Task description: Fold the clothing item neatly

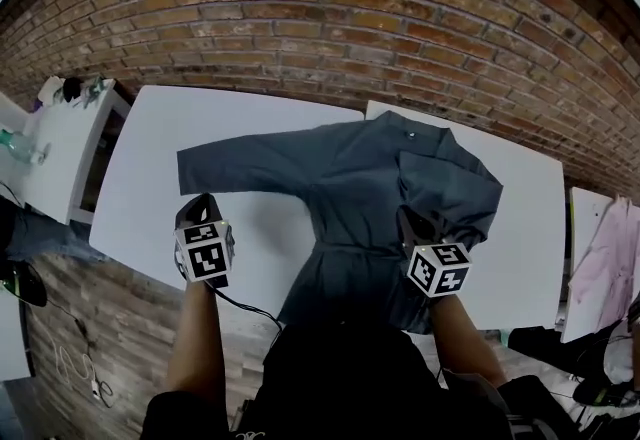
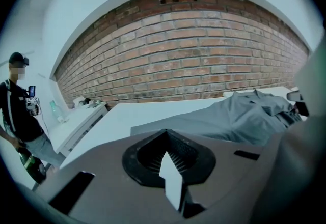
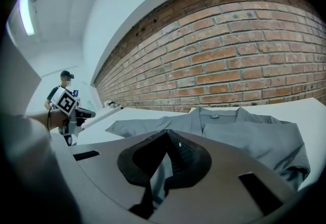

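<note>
Left gripper (image 2: 166, 139): jaws clenched, nothing in them, only white tabletop showing past the tips. It sits over the near left part of the table, clear of the cloth.
Right gripper (image 3: 165, 139): jaws clamped, with a strip of grey cloth running between them. In the head view its tips are on the garment's right side, at the near edge of the folded sleeve.
Only print on either one is the black-and-white square markers on the cubes, patterns and not text.

Grey long-sleeved collared garment (image 1: 365, 193) lies flat, front up, on the white rectangular table (image 1: 150, 143), collar (image 1: 405, 131) towards the wall, hem hanging off the near edge. Left sleeve (image 1: 240, 168) is spread straight out to the side. Right sleeve (image 1: 450, 190) is folded in across the chest, wrinkled.

Red-brown brick wall (image 1: 330, 8) is behind the table.

View differences:
- Head view only: the garment's whole outline, a white side cabinet (image 1: 65, 158) with a clear bottle (image 1: 20, 148) at far left, and a pale pink cloth (image 1: 600, 263) at far right.
- Both gripper views: a person in dark top and cap (image 2: 18, 111) standing beyond the cabinet.
- Right gripper view only: the pinched cloth.
</note>
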